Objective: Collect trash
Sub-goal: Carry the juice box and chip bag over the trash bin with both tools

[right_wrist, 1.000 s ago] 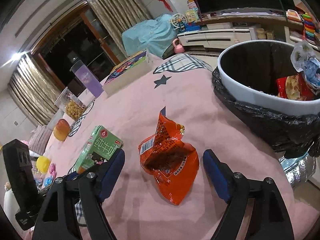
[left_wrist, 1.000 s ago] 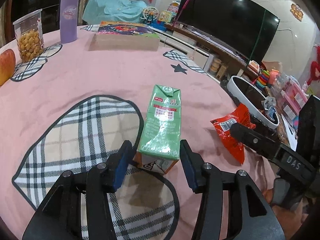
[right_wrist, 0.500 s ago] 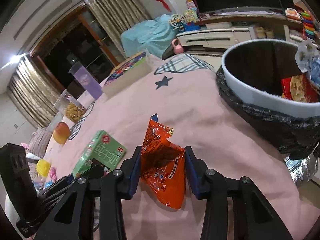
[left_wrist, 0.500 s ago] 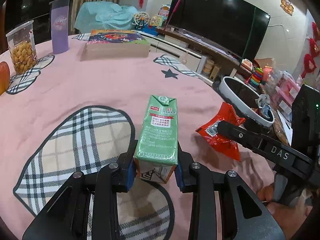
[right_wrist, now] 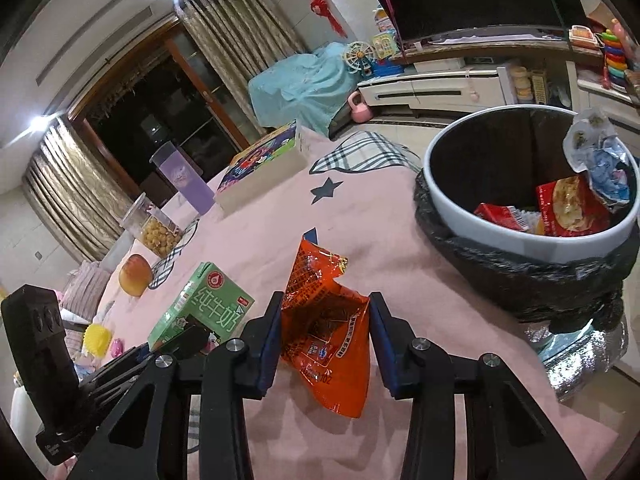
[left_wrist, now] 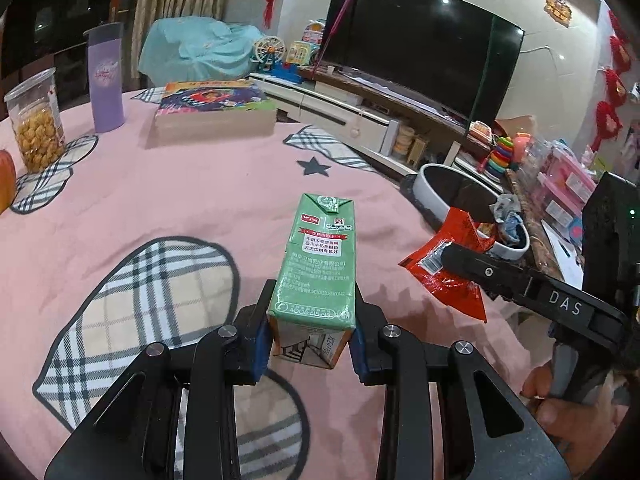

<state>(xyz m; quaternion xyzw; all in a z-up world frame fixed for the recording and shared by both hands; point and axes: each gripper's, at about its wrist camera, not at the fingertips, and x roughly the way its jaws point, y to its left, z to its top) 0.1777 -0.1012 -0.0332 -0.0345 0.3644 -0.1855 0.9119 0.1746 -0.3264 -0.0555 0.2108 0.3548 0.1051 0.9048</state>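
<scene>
1. Already clamped in the left tongs (left_wrist: 311, 346): a green rectangular milk carton (left_wrist: 318, 276), pinched at its near end between the blue pads, far end pointing toward 12 o'clock; whether lifted clear of the pink quilted tabletop (left_wrist: 160, 208) cannot be told.
2. Likewise pinched in the right tongs (right_wrist: 324, 342): a crumpled orange-red foil snack wrapper (right_wrist: 326, 320), squeezed from both sides, its torn top sticking up toward 12 o'clock.
3. Partly filled: the round white trash bin with a black liner (right_wrist: 516, 240), standing just off the tabletop edge at about 2 o'clock of the right tongs, with red snack packets and a crumpled clear bag inside.
4. Judged done: earlier litter binned, both remaining pieces gripped.
5. Judged left: carrying wrapper and carton across to the bin and dropping them in, wrapper first as the nearer.
6. Not counted as trash, by the look of it: purple tumbler (left_wrist: 105, 80), clear jar of yellow snacks (left_wrist: 36, 120), flat picture box (left_wrist: 214, 108), all well apart at 10 to 12 o'clock.
</scene>
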